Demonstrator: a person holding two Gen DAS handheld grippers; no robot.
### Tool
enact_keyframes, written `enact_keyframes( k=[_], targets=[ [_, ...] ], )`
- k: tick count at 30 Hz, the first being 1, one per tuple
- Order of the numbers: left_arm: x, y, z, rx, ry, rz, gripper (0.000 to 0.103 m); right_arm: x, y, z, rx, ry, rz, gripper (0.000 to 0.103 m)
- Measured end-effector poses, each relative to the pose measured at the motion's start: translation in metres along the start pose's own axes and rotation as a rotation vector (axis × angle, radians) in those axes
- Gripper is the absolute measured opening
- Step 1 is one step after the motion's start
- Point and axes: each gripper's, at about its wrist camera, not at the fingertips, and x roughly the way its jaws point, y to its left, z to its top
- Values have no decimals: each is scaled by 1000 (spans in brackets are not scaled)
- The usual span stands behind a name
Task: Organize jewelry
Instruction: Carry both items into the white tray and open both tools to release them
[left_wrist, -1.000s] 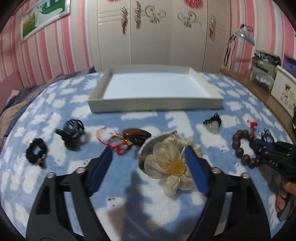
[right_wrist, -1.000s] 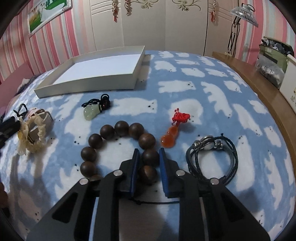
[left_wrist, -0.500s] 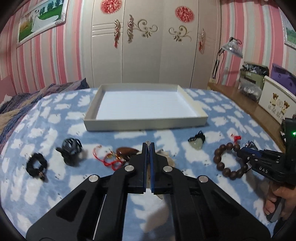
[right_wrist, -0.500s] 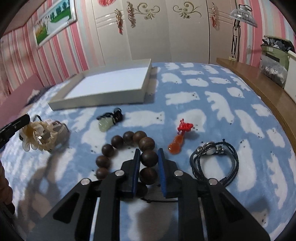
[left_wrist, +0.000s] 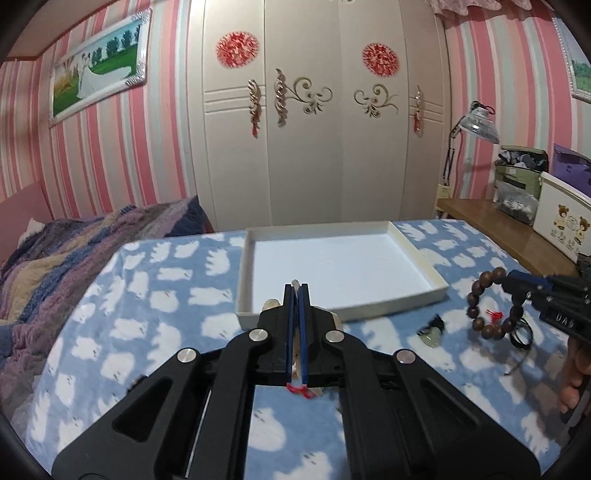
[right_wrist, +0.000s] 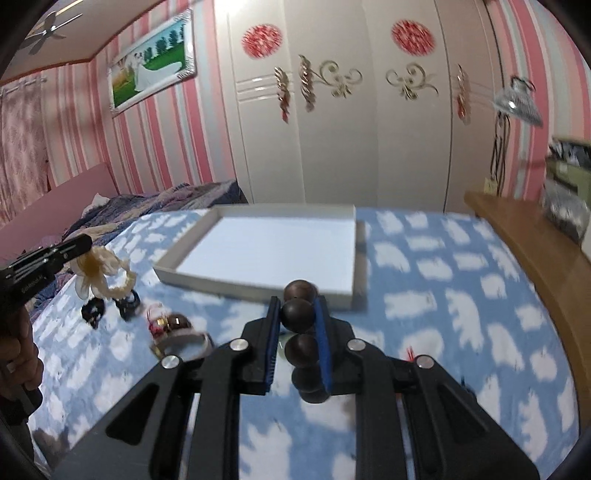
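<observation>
My left gripper (left_wrist: 295, 288) is shut on a cream fabric flower (right_wrist: 94, 269). In the right wrist view the flower hangs from the left gripper (right_wrist: 86, 243), clear of the blue cloud-print blanket. In the left wrist view only cream scraps of the flower (left_wrist: 269, 305) show beside the jaws. My right gripper (right_wrist: 296, 303) is shut on a dark wooden bead bracelet (right_wrist: 297, 314), whose beads stack between the pads. From the left wrist view the bracelet (left_wrist: 482, 310) dangles from the right gripper (left_wrist: 512, 280) in the air. The white tray (left_wrist: 421, 299) lies just beyond both grippers, with nothing in it (right_wrist: 258, 288).
On the blanket lie a jade pendant (left_wrist: 432, 332), a black cord bracelet (left_wrist: 521, 334), a black hair claw (right_wrist: 127, 302), a black scrunchie (right_wrist: 92, 312) and a brown pendant with red cord (right_wrist: 173, 321). A wooden desk (right_wrist: 535, 258) borders the right side, a striped quilt (left_wrist: 74, 251) the left.
The left jaws went from wide open around the flower to shut on it. Both grippers rose, lifting the flower and the bead bracelet off the blanket, and now face the tray.
</observation>
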Motion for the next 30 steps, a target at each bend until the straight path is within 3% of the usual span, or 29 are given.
enact_keyframes(
  k=[16, 24, 30],
  targets=[
    [64, 19, 62, -21, -46, 83, 0, 37, 40, 85, -73, -114, 15, 19],
    [109, 5, 70, -43, -41, 54, 0, 85, 42, 86, -53, -87, 43, 19],
    [168, 1, 61, -58, -6, 39, 1, 129, 30, 70, -21, 2, 46, 19]
  ],
)
